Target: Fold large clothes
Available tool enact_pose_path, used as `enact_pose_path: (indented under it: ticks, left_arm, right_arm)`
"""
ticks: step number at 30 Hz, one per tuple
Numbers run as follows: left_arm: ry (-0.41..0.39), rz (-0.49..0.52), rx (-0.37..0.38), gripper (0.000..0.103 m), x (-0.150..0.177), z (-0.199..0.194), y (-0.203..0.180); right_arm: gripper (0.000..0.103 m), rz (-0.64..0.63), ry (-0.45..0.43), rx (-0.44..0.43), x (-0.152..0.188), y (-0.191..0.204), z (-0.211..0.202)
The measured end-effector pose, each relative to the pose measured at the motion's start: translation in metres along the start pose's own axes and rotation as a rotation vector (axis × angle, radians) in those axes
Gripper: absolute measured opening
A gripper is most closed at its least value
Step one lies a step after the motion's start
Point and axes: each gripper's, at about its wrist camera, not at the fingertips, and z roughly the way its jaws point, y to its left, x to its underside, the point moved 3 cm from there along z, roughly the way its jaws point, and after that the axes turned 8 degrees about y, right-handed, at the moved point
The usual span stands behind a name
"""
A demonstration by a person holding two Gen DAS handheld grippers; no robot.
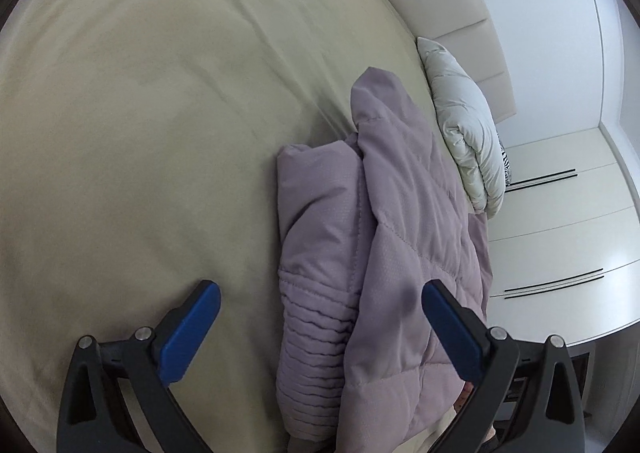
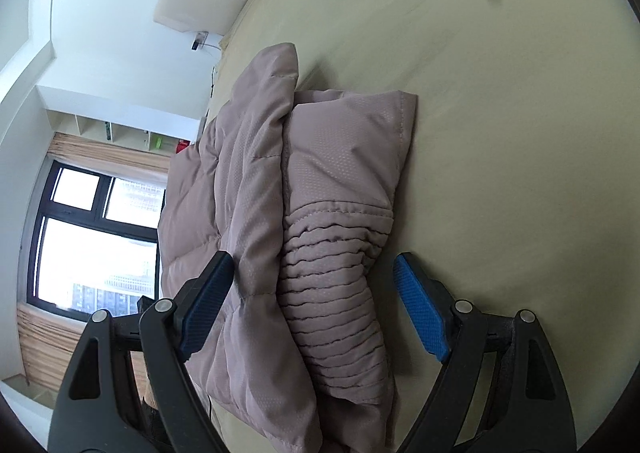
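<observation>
**Puffer jacket lying half-folded, both grippers spread above it**

Jacket (image 1: 380, 237) is lying on the bed (image 1: 160, 133), lower centre-right of the left wrist frame, running up toward the pillow (image 1: 464, 133) at the headboard (image 1: 440, 5). In the right wrist frame the jacket (image 2: 312, 213) is filling the centre, window (image 2: 88, 233) at the left edge. One layer is lying over another, with a ribbed quilted band (image 2: 340, 293) showing at the near end.

Left gripper (image 1: 320, 329) is hanging over the jacket with fingers wide apart, pinching nothing; its right finger (image 1: 452, 329) is sitting over the fabric, whether touching, cannot tell. Right gripper (image 2: 312, 305) is also spread wide, straddling the ribbed end, nothing pinched.

Handling, judged: padded, soft, light, bulky. The shell is looking smooth, so probably slippery; layers are likely sliding on each other and springing back after a fold. Best hold looks like the stitched edges or the ribbed band, where the fabric is denser, pinching through both layers rather than the puffy middle. Fold looks partly done.
</observation>
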Motion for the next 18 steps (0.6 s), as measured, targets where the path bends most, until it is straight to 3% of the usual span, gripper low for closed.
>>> enact_pose_path:
  ticks: [7, 10, 13, 18]
  left_arm:
    - [0.047, 0.022, 0.032, 0.098, -0.012, 0.020, -0.011]
    - [0.081, 0.026, 0.036, 0.087, -0.016, 0.029, -0.014]
    - [0.122, -0.020, 0.096, 0.076, -0.021, 0.037, -0.012]
    - [0.149, -0.013, 0.102, 0.076, -0.024, 0.054, -0.020]
  right_arm:
    - [0.082, -0.026, 0.083, 0.012, -0.024, 0.010, 0.031]
    - [0.082, -0.049, 0.112, 0.026, -0.032, 0.019, 0.047]
    - [0.081, -0.091, 0.163, 0.061, -0.037, 0.032, 0.068]
    - [0.076, -0.116, 0.173, 0.085, -0.043, 0.044, 0.087]
